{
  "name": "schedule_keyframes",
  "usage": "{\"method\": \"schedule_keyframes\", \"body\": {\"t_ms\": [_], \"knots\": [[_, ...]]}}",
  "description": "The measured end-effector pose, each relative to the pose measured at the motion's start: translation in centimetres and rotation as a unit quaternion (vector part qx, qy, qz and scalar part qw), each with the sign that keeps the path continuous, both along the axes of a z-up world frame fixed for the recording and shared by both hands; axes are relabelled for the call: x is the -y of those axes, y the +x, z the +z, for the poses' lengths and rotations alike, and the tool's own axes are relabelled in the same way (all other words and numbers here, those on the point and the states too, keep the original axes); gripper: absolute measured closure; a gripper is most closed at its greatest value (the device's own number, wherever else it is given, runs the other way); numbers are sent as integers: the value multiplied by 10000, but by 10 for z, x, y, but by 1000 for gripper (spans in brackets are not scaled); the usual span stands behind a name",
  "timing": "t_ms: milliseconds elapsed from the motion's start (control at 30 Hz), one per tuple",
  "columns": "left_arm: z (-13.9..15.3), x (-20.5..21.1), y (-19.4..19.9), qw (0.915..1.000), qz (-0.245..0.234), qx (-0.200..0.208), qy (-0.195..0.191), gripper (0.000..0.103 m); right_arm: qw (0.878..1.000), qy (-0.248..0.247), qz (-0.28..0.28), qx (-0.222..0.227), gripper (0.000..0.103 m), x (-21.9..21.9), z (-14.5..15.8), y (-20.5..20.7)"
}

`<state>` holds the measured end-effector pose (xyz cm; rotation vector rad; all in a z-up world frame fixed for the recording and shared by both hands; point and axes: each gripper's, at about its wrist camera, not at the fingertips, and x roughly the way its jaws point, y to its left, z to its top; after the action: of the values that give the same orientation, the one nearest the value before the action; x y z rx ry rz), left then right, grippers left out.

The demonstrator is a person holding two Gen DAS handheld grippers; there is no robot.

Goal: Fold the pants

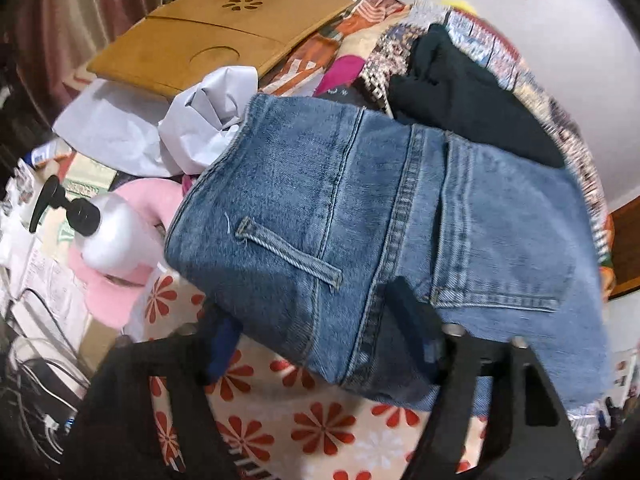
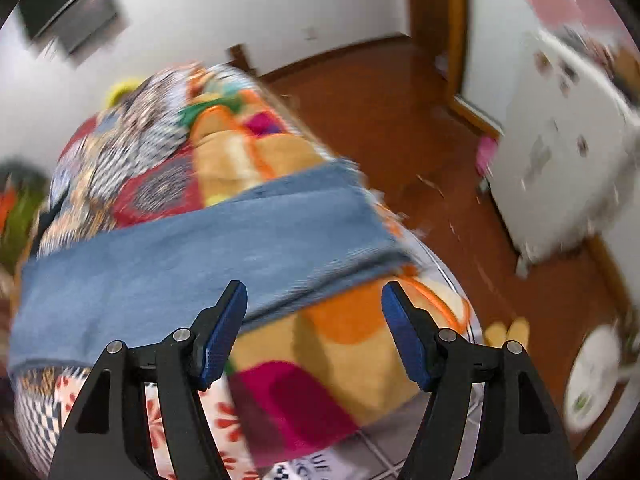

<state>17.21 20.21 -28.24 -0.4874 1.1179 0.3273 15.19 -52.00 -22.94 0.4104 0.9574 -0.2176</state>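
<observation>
The blue jeans (image 1: 304, 208) lie on the patterned bed cover (image 1: 320, 432), waist end near me, with a belt loop and a back pocket showing. My left gripper (image 1: 316, 320) points down onto the waist edge. Its fingers (image 1: 222, 344) straddle the thick seam; the denim between them lies flat, not pinched. In the blurred right wrist view a jeans leg (image 2: 192, 256) stretches across the bed to its hem near the bed's edge. My right gripper (image 2: 316, 320) hovers open just in front of that leg, nothing between its blue pads (image 2: 224, 332).
A wooden board (image 1: 224, 36), crumpled white paper (image 1: 208, 120), a dark garment (image 1: 472, 108), a white pump bottle (image 1: 112, 232) and a pink cushion (image 1: 112, 296) crowd the bed. Cables hang at the left. Beyond the bed's edge are wooden floor (image 2: 400, 120), a white cabinet (image 2: 560, 160) and yellow slippers (image 2: 508, 332).
</observation>
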Motion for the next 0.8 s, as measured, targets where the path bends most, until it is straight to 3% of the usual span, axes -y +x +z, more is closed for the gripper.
{"method": "schedule_keyframes", "body": {"t_ms": [33,100,200,267,400,433,500,567,700,800], "knots": [[-2,1,2,10000,6,-33,39,50,9998,155,-97,17,37,7,-6,0],[1,4,2,9988,82,-53,484,73,9992,373,-170,29,37,13,-15,5],[8,12,0,9960,-12,1,888,80,9984,527,-186,129,38,15,-26,17],[13,15,-1,9941,-68,32,1082,80,9979,579,-265,155,56,17,-33,22],[17,16,0,9929,-90,54,1186,82,9958,811,-428,44,75,27,-49,32],[19,16,1,9927,-91,51,1203,82,9956,829,-444,34,85,29,-52,35],[25,18,5,9911,-156,72,1319,84,9966,721,-386,-2,92,29,-52,40],[39,23,10,9873,-278,168,1557,85,9988,431,-237,69,97,25,-42,45],[79,25,12,9845,-298,573,1629,86,9984,-257,58,504,98,23,-1,53],[101,27,8,9837,-308,831,1562,86,9951,-365,53,918,100,33,39,54]]}}
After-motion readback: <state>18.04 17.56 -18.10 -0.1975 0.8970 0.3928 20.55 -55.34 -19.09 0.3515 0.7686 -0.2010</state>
